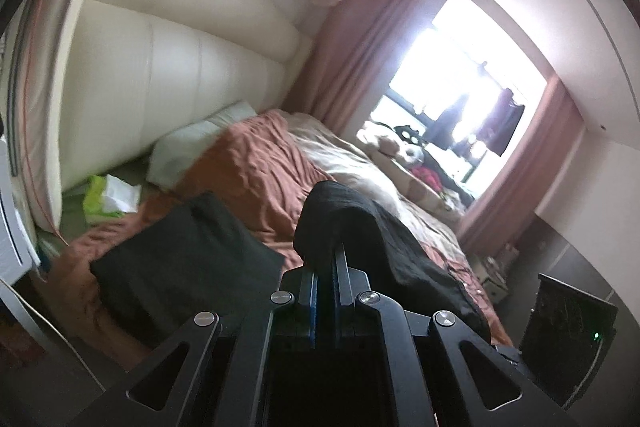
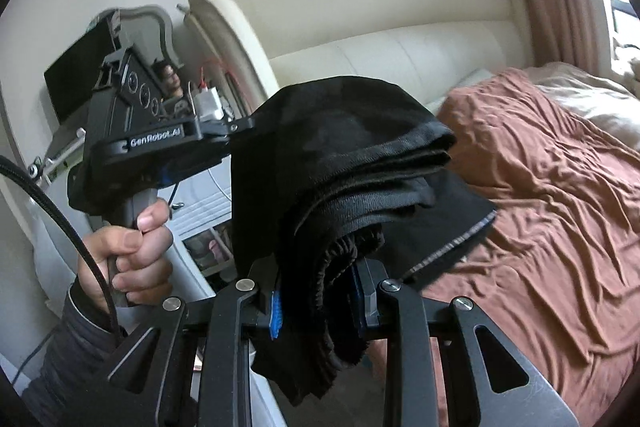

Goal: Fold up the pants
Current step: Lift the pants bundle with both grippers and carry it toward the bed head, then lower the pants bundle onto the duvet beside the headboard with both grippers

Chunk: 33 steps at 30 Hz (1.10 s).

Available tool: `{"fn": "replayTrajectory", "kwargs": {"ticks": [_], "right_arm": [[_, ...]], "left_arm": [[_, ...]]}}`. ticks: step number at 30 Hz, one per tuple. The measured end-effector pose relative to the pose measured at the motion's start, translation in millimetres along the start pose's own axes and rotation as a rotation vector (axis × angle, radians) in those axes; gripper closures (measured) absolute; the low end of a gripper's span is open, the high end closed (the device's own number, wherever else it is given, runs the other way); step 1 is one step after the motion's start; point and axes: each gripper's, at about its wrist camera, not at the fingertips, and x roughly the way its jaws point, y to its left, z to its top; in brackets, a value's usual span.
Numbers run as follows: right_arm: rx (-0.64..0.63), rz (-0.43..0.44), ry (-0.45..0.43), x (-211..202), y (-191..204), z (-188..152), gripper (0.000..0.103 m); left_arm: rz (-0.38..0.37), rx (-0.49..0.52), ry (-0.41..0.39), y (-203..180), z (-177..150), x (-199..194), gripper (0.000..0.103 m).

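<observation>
Pants (image 2: 352, 163) clamped in both grippers' jaws, left hand (image 2: 128, 251) only in right view, possibly second dark garment (image 1: 184, 259) only in left view

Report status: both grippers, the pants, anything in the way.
Left gripper shut on black pants. Right gripper clamped on folded bundle. Pants lifted above the bed. Another folded dark garment lies below.

Black pants (image 2: 340, 155); rust-brown bedspread (image 2: 540, 187); cream headboard (image 2: 400, 55); pink curtains (image 1: 348, 67); black grippers with blue pads (image 2: 276, 311); lime-green packet (image 1: 96, 195).
</observation>
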Motion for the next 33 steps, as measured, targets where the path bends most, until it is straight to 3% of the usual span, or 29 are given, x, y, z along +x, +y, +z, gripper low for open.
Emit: {"fn": "replayTrajectory", "kwargs": {"ticks": [14, 25, 33], "right_arm": [[0.026, 0.071, 0.063, 110.2, -55.1, 28.9, 0.080], [0.136, 0.108, 0.113, 177.3, -117.4, 36.6, 0.080], [0.296, 0.164, 0.146, 209.7, -175.2, 27.9, 0.080]], "left_arm": [[0.120, -0.055, 0.011, 72.6, 26.0, 55.6, 0.098], [0.197, -0.053, 0.128, 99.7, 36.9, 149.7, 0.098], [0.266, -0.040, 0.223, 111.8, 32.5, 212.8, 0.098]]}}
